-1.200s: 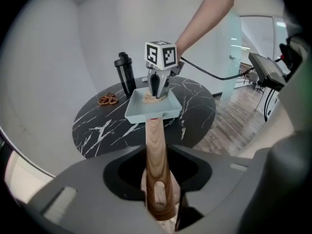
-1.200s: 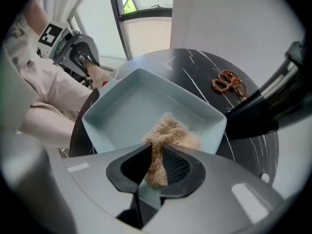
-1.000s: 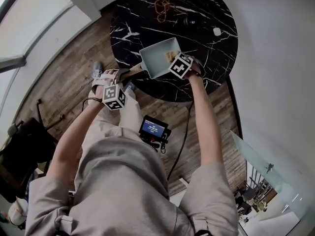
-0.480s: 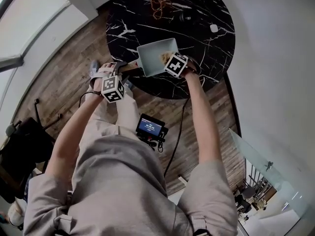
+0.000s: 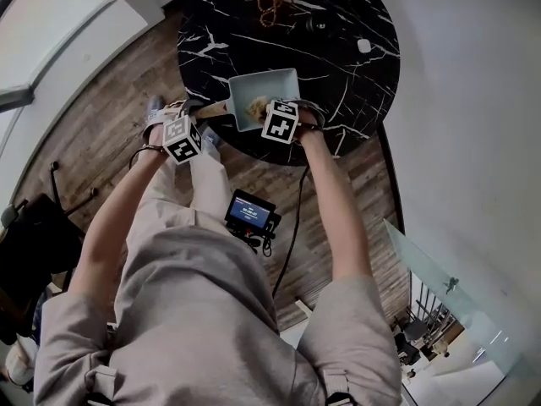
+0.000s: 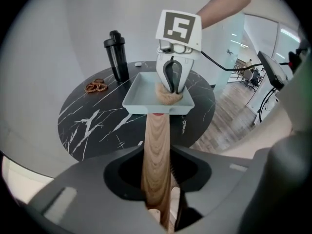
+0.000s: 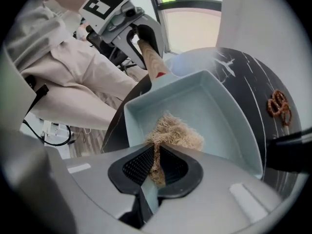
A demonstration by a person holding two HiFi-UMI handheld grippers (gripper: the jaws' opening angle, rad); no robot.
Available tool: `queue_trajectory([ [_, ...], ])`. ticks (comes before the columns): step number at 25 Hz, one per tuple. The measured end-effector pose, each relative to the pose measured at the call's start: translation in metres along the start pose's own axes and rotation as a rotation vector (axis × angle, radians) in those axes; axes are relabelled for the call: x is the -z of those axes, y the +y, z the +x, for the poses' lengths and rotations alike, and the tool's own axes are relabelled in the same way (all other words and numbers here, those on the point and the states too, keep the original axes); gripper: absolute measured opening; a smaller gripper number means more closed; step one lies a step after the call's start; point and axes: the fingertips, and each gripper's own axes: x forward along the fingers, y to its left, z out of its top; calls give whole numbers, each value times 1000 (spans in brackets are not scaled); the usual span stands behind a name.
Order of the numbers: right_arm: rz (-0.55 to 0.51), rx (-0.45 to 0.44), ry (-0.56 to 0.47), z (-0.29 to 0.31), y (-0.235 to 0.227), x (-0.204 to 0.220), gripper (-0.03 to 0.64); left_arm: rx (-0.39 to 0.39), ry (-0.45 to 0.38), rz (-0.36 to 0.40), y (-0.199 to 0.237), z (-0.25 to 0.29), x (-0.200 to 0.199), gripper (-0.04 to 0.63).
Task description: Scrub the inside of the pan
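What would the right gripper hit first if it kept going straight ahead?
Most likely the pan floor: the right gripper points down into it, and the fibrous scrubber it clamps leads the way.

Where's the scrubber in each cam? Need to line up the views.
Head view: the scrubber lies inside the pale pan, upper centre.
Left gripper view: just above centre, inside the pan, under the right gripper.
Right gripper view: lower centre, pinched between that gripper's jaws, with its tuft resting in the pan.
Shared landmark: the pan's wooden handle, which runs up the middle of the left gripper view and sits top centre-left in the right gripper view.
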Motion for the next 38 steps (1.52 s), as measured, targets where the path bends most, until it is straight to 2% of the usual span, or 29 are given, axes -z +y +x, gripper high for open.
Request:
queue_trajectory([
  [4,-64,-34,-28,6,17,-21,52,25,35,8,-3,4,0,123],
  [9,-78,-59,-35,11,28,-41,54,39,51,8,-6,4,2,120],
  [16,1,-4,-122,12,26,-57,55,59,26,0,-8,6,5,117],
  [20,-6,32,-146,11,19,-65,54,86,68,91,-14,5,9,114],
  [22,20,66,-169,10,8,-69,54,92,77,110,-15,5,8,114],
  [27,93,157,-191,6,-29,-83,52,115,79,105,-19,5,7,114],
  [31,90,143,-199,3,-34,-94,54,126,92,80,-22,4,15,115],
  [38,226,122,-248,0,-43,-88,52,123,98,31,-23,4,15,107],
])
